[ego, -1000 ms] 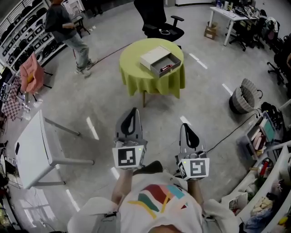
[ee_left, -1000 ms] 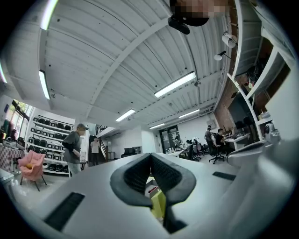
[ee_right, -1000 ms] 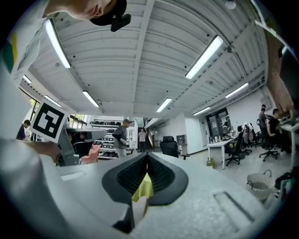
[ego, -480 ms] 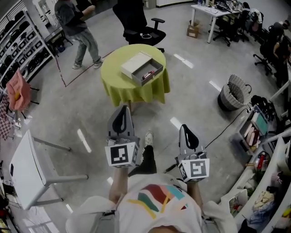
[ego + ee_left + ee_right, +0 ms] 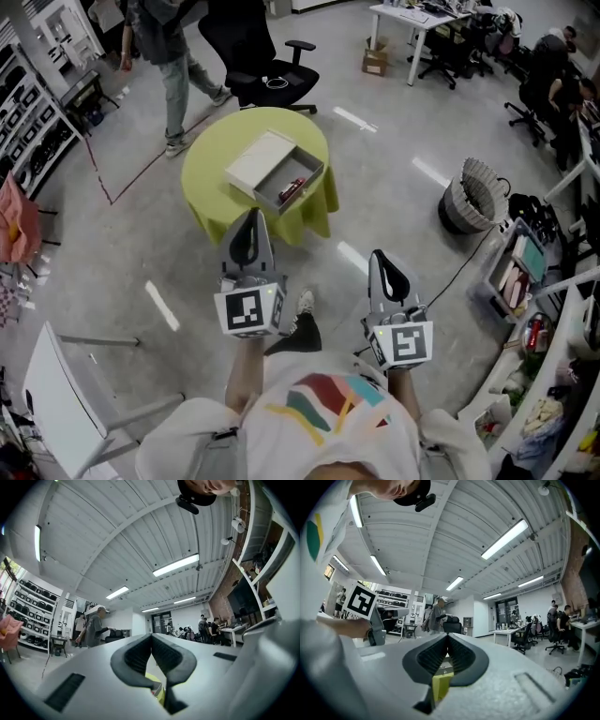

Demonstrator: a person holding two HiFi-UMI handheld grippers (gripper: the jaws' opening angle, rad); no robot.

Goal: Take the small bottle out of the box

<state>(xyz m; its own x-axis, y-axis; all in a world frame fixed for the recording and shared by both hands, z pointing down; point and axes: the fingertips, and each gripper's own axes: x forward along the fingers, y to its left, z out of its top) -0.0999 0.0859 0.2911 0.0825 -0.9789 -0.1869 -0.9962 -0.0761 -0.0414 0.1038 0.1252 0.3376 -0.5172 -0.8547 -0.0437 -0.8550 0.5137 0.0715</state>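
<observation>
A round table (image 5: 211,192) with a yellow-green cloth stands ahead on the floor. On it lies a box (image 5: 267,161) with a white lid and an open grey drawer. A small red bottle (image 5: 292,188) lies in the drawer. My left gripper (image 5: 249,217) is held out just short of the table's near edge, shut and empty. My right gripper (image 5: 381,255) is to its right over bare floor, also shut with nothing in it. In the left gripper view the left gripper (image 5: 151,637) has its pads together, with a sliver of the cloth below. The right gripper (image 5: 447,637) looks the same in the right gripper view.
A black office chair (image 5: 272,75) stands behind the table and a person (image 5: 173,47) walks at the far left. A wicker basket (image 5: 472,195) sits at the right, cluttered shelves (image 5: 534,281) beyond it. A white table (image 5: 56,412) is at the lower left.
The table and box have come closer and now sit just beyond the left gripper. Both grippers stay shut. The person in the background has walked on.
</observation>
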